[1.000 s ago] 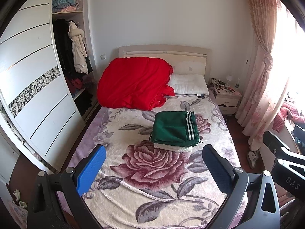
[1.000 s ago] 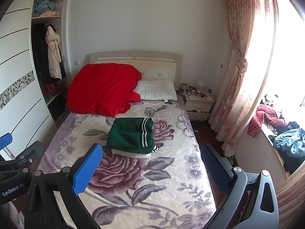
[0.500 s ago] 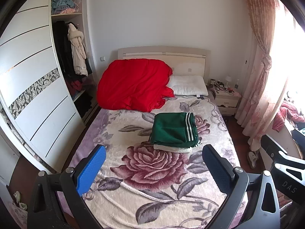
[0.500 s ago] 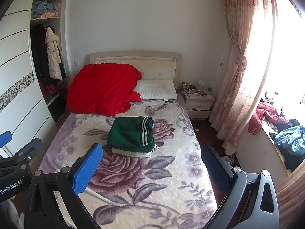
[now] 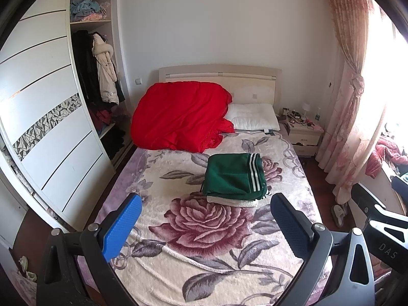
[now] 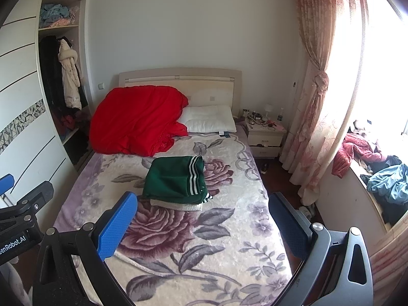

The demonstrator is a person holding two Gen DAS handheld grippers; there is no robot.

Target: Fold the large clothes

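Your left gripper (image 5: 206, 225) and right gripper (image 6: 201, 223) hold jaws spread, empty. The folded green garment (image 5: 234, 176) lies mid-bed (image 5: 178, 267). Only your right view shows the windowsill clothes (image 6: 387, 181).

Bedroom, plain white wall (image 5: 216, 25). Bed (image 5: 204, 267) with floral blanket, headboard (image 5: 219, 72) against wall. Wardrobe (image 5: 46, 117) left of bed, nightstand (image 5: 303, 136) right of bed, pink curtain (image 5: 354, 97) beyond it, bright window light.
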